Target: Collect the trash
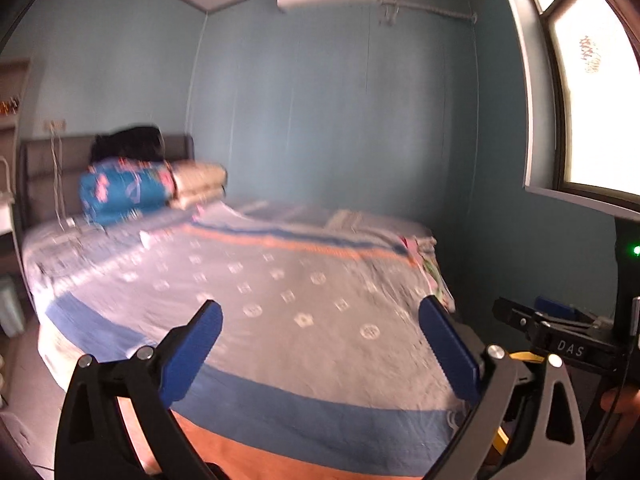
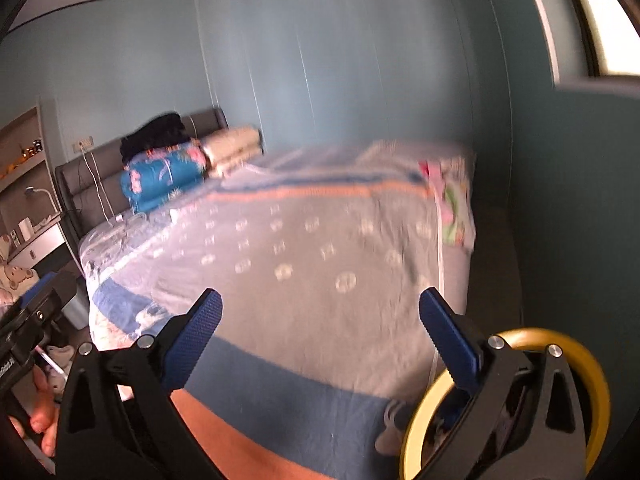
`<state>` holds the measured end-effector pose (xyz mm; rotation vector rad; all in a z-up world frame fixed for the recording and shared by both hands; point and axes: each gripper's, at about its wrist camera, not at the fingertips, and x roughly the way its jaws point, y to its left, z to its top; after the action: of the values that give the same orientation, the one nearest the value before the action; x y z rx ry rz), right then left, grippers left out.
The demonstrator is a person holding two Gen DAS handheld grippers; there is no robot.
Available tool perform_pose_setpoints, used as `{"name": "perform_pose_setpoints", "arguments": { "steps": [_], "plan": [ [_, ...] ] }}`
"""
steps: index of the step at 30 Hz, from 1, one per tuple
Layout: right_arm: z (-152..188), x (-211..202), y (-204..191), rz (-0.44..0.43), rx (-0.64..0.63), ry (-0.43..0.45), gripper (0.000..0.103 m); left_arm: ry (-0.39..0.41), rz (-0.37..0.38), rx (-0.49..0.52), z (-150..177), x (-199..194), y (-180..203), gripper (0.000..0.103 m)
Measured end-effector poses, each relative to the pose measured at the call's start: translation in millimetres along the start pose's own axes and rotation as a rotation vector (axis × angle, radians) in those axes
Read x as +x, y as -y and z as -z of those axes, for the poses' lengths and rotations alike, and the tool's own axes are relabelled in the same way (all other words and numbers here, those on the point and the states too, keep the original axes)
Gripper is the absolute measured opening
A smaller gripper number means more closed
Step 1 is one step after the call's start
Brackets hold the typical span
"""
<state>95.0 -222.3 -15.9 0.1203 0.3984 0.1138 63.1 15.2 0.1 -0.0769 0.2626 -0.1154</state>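
Observation:
My left gripper (image 1: pixel 322 316) is open with nothing between its blue pads (image 1: pixel 200 340), held over the foot of a bed (image 1: pixel 280 300) with a grey and blue patterned sheet. My right gripper (image 2: pixel 320 308) is open and empty too, above the same bed (image 2: pixel 320 260). A yellow-rimmed bin (image 2: pixel 560 340) stands low on the right behind the right gripper's finger; a strip of its rim (image 1: pixel 526 356) shows in the left wrist view. A small white item (image 1: pixel 146 238) lies on the bed near the pillows, too blurred to name.
Folded blue quilts (image 1: pixel 120 192) and a beige one (image 1: pixel 196 184) are stacked at the grey headboard (image 1: pixel 40 168). A white bedside table (image 2: pixel 40 240) and shelves stand at the left. A window (image 1: pixel 592 100) is on the right wall. A pale container (image 2: pixel 76 312) sits beside the bed.

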Motion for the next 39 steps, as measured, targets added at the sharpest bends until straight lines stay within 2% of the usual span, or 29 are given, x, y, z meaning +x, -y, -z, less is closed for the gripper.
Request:
{"name": "perform_pose_setpoints", "arguments": {
  "steps": [5, 8, 15, 20, 39],
  "plan": [
    [-4, -33, -20, 0.036, -0.026, 0.104, 0.095, 0.041, -0.009, -0.015, -4, -33, 9, 0.095],
    [-6, -45, -23, 0.045, -0.006, 0.128, 0.095, 0.06, -0.032, -0.014, -1, -50, 13, 0.095],
    [-1, -49, -16, 0.021, 0.002, 0.13, 0.095, 0.088, -0.024, -0.094, 6, -69, 5, 0.095],
    [3, -49, -12, 0.009, 0.008, 0.111, 0.095, 0.103, -0.046, -0.084, 11, -72, 5, 0.095],
    [8, -43, -11, 0.01, -0.011, 0.1, 0.095, 0.061, -0.015, -0.081, 17, -65, 7, 0.095]
  ]
}}
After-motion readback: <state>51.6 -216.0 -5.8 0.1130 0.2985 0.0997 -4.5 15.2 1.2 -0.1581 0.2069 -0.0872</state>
